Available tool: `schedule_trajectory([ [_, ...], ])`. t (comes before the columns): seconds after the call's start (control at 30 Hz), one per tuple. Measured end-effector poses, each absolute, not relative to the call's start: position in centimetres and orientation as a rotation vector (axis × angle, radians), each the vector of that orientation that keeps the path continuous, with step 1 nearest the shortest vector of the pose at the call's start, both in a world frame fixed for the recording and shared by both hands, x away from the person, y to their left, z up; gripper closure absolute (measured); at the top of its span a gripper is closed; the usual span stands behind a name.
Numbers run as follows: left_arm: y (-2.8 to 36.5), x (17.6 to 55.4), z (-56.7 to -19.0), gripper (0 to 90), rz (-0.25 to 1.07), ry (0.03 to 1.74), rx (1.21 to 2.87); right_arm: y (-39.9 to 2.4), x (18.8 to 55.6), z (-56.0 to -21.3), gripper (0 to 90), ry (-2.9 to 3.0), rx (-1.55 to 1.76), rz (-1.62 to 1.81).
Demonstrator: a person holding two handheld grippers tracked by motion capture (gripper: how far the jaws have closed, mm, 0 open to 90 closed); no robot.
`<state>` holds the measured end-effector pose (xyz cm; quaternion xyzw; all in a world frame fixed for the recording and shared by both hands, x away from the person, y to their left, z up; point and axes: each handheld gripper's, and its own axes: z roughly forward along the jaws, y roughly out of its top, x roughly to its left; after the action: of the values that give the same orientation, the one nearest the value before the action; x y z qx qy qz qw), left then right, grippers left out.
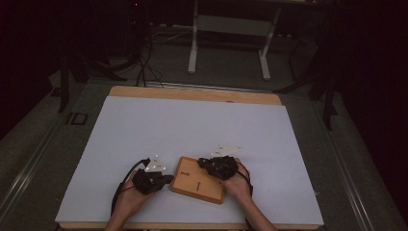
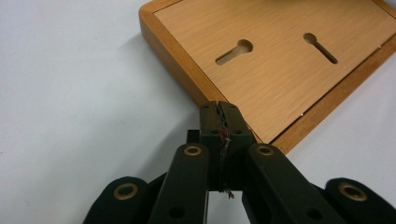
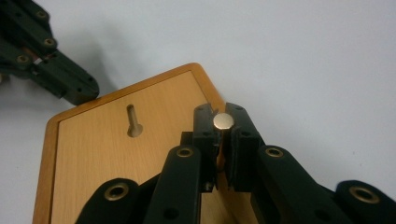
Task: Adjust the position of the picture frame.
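Note:
A flat wooden board point(image 1: 204, 190) with a raised rim lies on the white table cover near the front edge. Two keyhole slots point(image 2: 236, 50) point(image 2: 320, 46) are cut into the board point(image 2: 280, 79). My left gripper point(image 1: 169, 179) is at the board's left edge. Its jaws point(image 2: 220, 108) are shut tight with nothing between them, the tips over the rim. My right gripper point(image 1: 202, 162) is over the board's far corner, shut on a small metal pin point(image 3: 223, 121) with a round flat head. One slot point(image 3: 134, 122) lies left of the pin.
The white cover point(image 1: 192, 125) spreads wide and bare beyond the board, with the table's wooden edge point(image 1: 192, 94) at the far side. A white frame stand point(image 1: 231, 29) and cables sit on the dark floor behind. My left gripper point(image 3: 86, 93) shows at the upper left of the right gripper view.

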<state>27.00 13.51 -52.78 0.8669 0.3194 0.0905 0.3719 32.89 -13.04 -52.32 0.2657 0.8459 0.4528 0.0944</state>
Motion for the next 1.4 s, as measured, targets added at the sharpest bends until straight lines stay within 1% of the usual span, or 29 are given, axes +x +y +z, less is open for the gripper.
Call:
schedule_trajectory([
  [0.4, 13.0, 26.5, -52.5, 89.4, 0.214, 0.754, 2.221, -13.0, 33.2, -52.8, 83.7, 2.45, 0.84, 1.41],
  [0.87, 13.2, 26.8, -52.6, 89.2, 0.21, 0.757, 2.22, -12.4, 34.3, -53.1, 83.9, 2.503, 0.85, 1.389],
  [1.0, 13.1, 26.8, -52.6, 88.4, 0.23, 0.765, 2.22, -12.3, 34.5, -53.1, 83.9, 2.511, 0.837, 1.384],
  [1.4, 13.1, 27.0, -52.7, 85.8, 0.25, 0.769, 2.216, -12.2, 34.2, -53.0, 83.7, 2.484, 0.856, 1.349],
])
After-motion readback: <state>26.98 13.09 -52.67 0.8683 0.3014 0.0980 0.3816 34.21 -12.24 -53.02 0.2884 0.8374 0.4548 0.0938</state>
